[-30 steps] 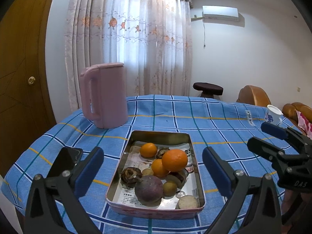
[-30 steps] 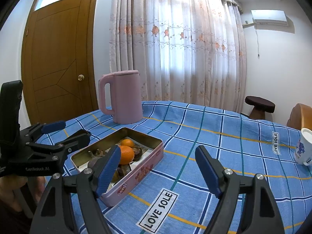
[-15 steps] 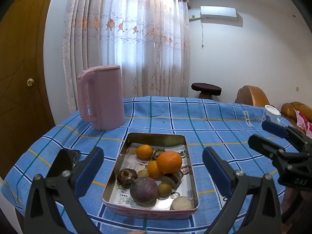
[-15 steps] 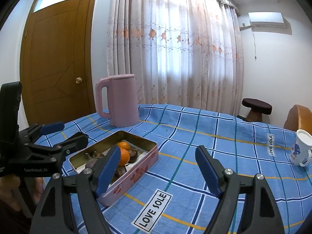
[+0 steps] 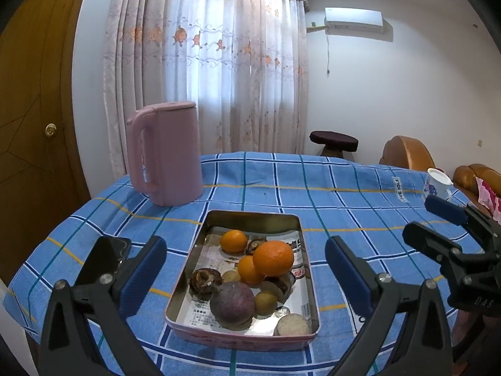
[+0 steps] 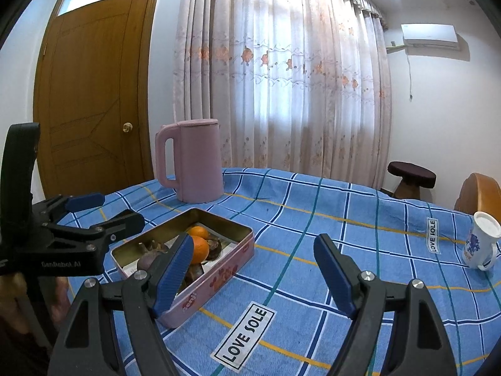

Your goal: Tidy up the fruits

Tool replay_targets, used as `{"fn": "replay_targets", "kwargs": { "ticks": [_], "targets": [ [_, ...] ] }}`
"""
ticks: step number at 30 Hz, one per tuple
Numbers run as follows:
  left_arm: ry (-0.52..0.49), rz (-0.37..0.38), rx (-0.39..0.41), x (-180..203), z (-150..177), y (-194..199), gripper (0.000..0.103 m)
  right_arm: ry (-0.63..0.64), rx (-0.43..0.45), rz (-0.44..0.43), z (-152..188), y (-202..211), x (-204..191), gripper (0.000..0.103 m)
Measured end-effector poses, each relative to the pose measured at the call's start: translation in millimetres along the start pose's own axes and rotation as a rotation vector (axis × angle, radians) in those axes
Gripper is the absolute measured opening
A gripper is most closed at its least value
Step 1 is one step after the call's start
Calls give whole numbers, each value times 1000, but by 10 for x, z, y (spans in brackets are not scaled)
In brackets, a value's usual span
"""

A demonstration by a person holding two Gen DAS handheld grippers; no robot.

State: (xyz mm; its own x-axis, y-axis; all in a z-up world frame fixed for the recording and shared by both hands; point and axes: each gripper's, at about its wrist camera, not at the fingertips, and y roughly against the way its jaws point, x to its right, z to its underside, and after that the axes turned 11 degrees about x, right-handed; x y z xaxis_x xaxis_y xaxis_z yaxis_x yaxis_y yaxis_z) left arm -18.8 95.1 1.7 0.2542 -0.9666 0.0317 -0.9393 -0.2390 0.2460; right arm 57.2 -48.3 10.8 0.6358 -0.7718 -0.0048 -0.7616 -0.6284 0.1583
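Note:
A pink metal tin (image 5: pixel 216 333) sits on the blue checked tablecloth and holds several fruits: a large orange (image 5: pixel 273 258), two smaller oranges (image 5: pixel 233 240), a purple round fruit (image 5: pixel 232 302), a brown mangosteen (image 5: pixel 205 283) and a pale round one (image 5: pixel 293 326). My left gripper (image 5: pixel 245 275) is open and empty, held above the near end of the tin. My right gripper (image 6: pixel 253 269) is open and empty, right of the tin (image 6: pixel 219 275). Each gripper shows in the other's view, the right one (image 5: pixel 438 228) and the left one (image 6: pixel 103 211).
A pink kettle (image 5: pixel 166 159) stands behind the tin at the back left. A white mug with blue print (image 6: pixel 480 241) stands at the table's right edge. A dark phone (image 5: pixel 105 258) lies left of the tin. A stool (image 6: pixel 411 174) and wooden chairs stand beyond the table.
Both grippers have drawn back and risen slightly; the tin and kettle look a little farther away. Both stay open and empty. The fruits have not moved.

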Motion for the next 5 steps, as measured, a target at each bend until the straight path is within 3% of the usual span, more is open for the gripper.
{"fn": "replay_targets", "kwargs": {
  "ticks": [5],
  "targets": [
    [-7, 13, -1, 4, 8, -11, 103, -6, -11, 9, 36, 15, 55, 80]
  ]
}}
